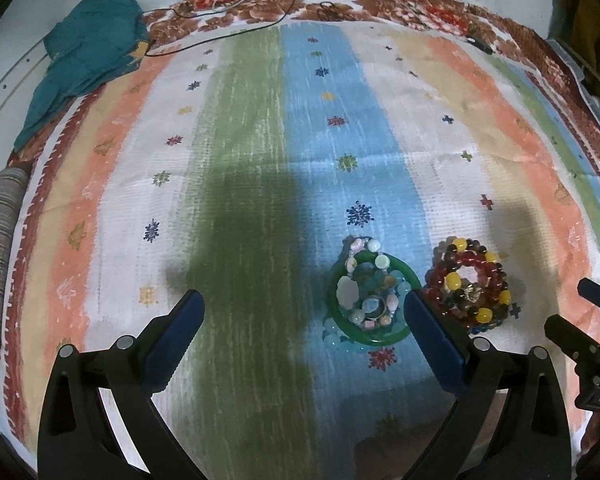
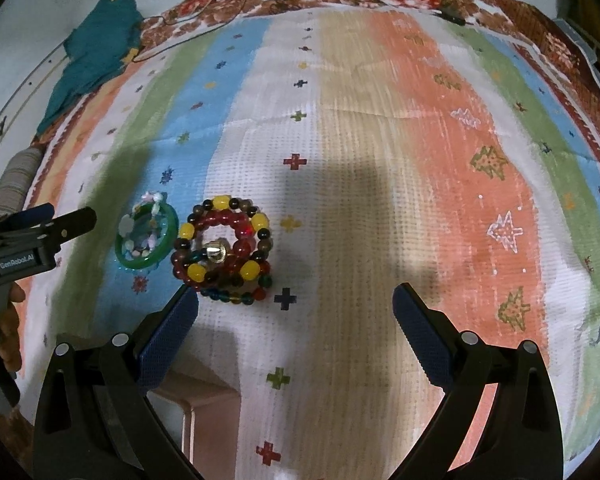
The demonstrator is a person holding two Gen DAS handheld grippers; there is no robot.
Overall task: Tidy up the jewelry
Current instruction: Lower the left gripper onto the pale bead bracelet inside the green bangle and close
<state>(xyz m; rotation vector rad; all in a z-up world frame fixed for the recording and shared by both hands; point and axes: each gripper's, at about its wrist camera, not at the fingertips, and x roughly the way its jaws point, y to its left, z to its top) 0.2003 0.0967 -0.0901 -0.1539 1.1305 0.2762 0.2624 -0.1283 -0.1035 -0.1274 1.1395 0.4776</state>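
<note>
Both grippers hang with fingers spread wide and empty, and the left gripper (image 1: 304,320) looks nearer, its right finger just beside the green bangle pile (image 1: 374,300) at lower right of its view, the red-and-yellow bead pile (image 2: 224,250) sitting up-left of the right gripper (image 2: 296,320).

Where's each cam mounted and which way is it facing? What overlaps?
Left wrist: on the left gripper, looking down along its open fingers at the striped cloth; green bangle pile by its right finger.
Right wrist: on the right gripper, same downward look; bead pile by its left finger; a hand at left.
Shared: both piles, the cloth, the teal fabric, each other's gripper.
</note>
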